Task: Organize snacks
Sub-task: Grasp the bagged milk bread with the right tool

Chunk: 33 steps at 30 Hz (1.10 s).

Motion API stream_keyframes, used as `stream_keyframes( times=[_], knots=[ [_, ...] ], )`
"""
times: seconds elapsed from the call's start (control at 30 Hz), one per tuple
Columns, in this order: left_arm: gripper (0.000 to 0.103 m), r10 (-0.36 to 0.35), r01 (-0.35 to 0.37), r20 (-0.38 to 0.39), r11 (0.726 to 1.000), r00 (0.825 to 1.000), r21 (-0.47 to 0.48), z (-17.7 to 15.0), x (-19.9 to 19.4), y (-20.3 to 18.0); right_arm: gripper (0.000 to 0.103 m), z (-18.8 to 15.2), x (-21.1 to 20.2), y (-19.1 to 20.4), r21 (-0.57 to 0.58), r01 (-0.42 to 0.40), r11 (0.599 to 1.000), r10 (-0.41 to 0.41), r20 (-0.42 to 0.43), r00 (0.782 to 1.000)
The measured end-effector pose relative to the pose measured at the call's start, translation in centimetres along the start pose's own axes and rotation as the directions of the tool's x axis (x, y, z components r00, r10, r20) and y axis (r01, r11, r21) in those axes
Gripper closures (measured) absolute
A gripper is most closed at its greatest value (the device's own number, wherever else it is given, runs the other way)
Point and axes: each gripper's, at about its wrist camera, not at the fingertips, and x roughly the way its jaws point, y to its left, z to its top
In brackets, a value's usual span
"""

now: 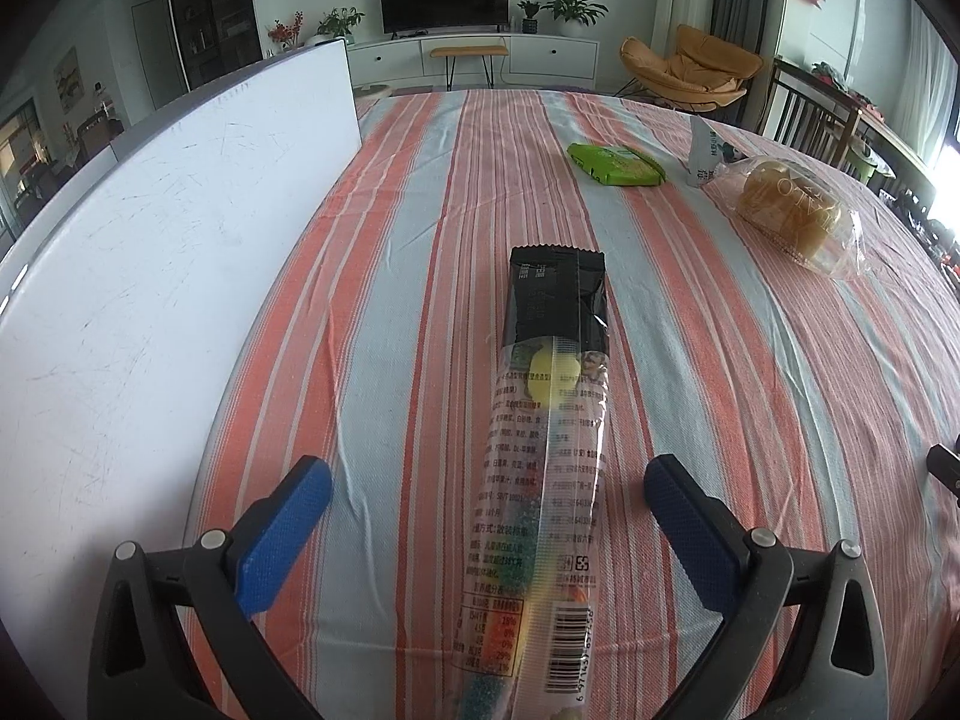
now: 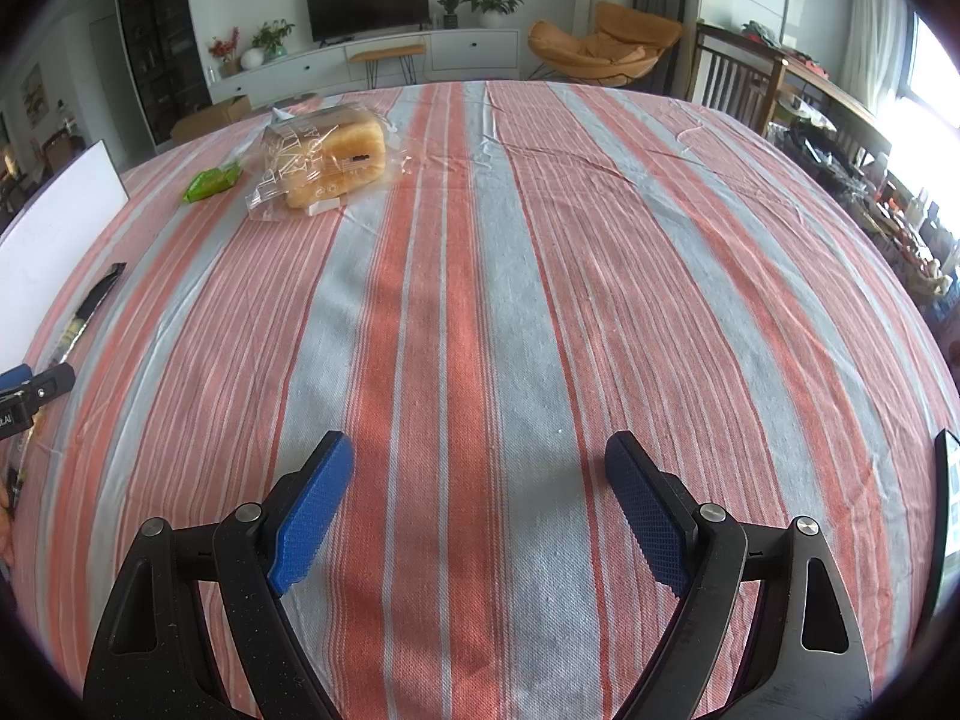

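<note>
Between the left gripper's (image 1: pixel 487 495) 2 blue pads (image 1: pixel 287 531) we are seeing the long snack packet (image 1: pixel 543 480) lying flat on the striped tablecloth (image 1: pixel 720 390). Its long axis is running straight away from us along the pointing line, barcode end nearest, black end farthest. The jaws are standing wide, neither pad touching the wrapper, so nothing is being held. We are judging this hand the nearer one for any move on the packet. The right gripper (image 2: pixel 478 498) is hovering over bare cloth, jaws also wide and empty, with the packet well off to its left. Farther out we are noting the green packet (image 1: pixel 617 164), the bagged bread (image 1: pixel 792 213) and a small upright pouch (image 1: pixel 702 159). The white board (image 1: pixel 150 270) is standing along the left edge.
</note>
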Motion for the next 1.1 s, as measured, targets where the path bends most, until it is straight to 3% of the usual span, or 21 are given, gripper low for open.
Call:
stream_keyframes(
  times=[0.6,0.77,0.87,0.97,1.1],
  knots=[
    [0.000,0.000,0.000,0.000,1.000,1.000,-0.001,0.0,0.0,0.0,0.015,0.0,0.0,0.0,0.000,-0.002,1.000,0.002,0.001,1.000],
    [0.000,0.000,0.000,0.000,1.000,1.000,-0.002,0.0,0.0,0.0,0.016,0.4,-1.3,-1.8,0.111,-0.012,0.994,0.004,0.072,0.997],
    [0.000,0.001,-0.001,0.000,1.000,1.000,-0.002,0.0,0.0,0.0,0.016,3.4,-1.9,-1.7,0.108,-0.048,0.993,0.036,0.113,0.993],
    [0.000,0.001,-0.001,0.000,1.000,1.000,-0.002,0.0,0.0,0.0,0.016,9.2,-2.1,-0.5,0.042,-0.121,0.992,0.113,0.160,0.981],
    [0.000,0.001,-0.001,0.000,1.000,1.000,-0.003,0.0,0.0,0.0,0.016,15.8,0.4,2.1,-0.068,-0.160,0.985,0.168,0.129,0.977]
  ],
)
